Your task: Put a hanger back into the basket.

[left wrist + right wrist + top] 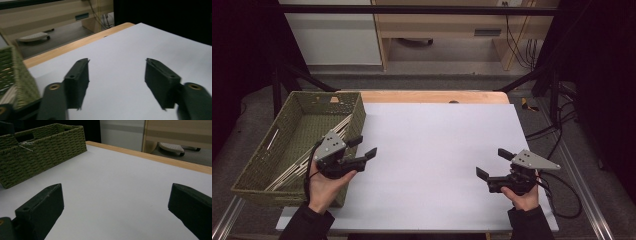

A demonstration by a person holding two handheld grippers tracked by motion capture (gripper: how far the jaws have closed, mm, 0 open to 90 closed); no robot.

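My left gripper (364,146) is held in a hand just right of a green woven basket (262,155), over the left side of the white board (437,135). Its jaws stand apart with nothing between them; the left gripper view shows the left gripper (117,67) above bare white surface. My right gripper (493,163) is held near the board's front right, jaws wide apart and empty. The right gripper view has the right gripper (117,192) pointed across the board toward the basket (42,152).
Several pale wooden slats (307,157) lie inside the basket. A wooden table edge (432,96) runs along the board's far side. Beyond it stand light wood furniture (447,30) and dangling cables (524,47). Black frame bars (532,75) flank the table.
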